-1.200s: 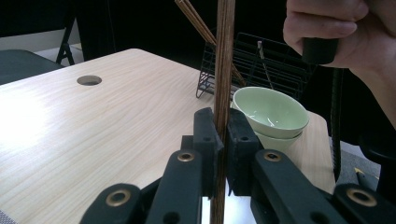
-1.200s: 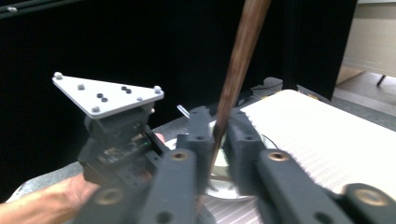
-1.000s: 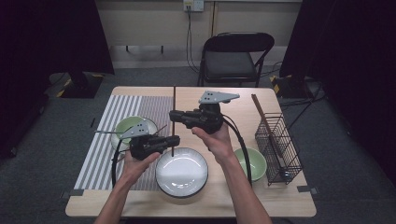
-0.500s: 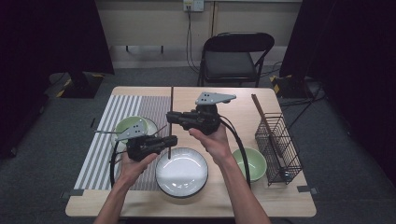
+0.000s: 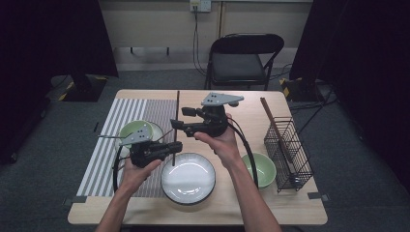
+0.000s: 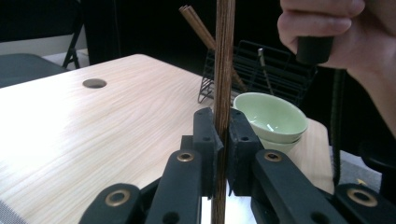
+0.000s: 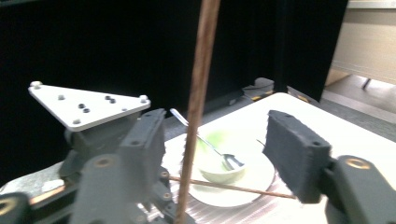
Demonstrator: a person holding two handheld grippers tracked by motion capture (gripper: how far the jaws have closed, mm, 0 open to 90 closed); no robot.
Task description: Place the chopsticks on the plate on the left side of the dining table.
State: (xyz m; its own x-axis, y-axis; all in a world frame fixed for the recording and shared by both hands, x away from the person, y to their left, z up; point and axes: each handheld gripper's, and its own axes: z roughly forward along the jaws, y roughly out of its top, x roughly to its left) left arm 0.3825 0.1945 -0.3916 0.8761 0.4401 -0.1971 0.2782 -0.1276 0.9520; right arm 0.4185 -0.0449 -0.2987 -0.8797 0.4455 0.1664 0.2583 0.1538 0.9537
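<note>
One wooden table (image 5: 290,208) carried the lot: striped mat (image 5: 125,111) on the left, wire basket (image 5: 290,150) at the right edge with a chopstick already standing in it, white plate (image 5: 188,178) near centre, green bowl (image 5: 263,169) between plate and basket, second green bowl (image 5: 133,128) with a spoon on a saucer on the mat. Both grippers were up over the plate and mat. Left gripper (image 6: 222,149) was clamped hard on a dark wooden chopstick (image 5: 177,104), pads pressing on it low down, with the stick upright and most of its length sticking out above. Right gripper (image 7: 219,149) sat just far of the left one; its jaws had just been opening and stood wide, with the same chopstick between them but touching neither pad. Read that as a right-to-left handover at the release step: left had sole hold, right had let go. A second chopstick (image 7: 224,186) lay across the saucer, not yet handled. Next move, my guess: right gripper had to back straight off, keeping both pads clear so the stick wasn't knocked askew in the left grip. After that left could carry it right toward the basket, keeping it upright over the plate and bowl.
</note>
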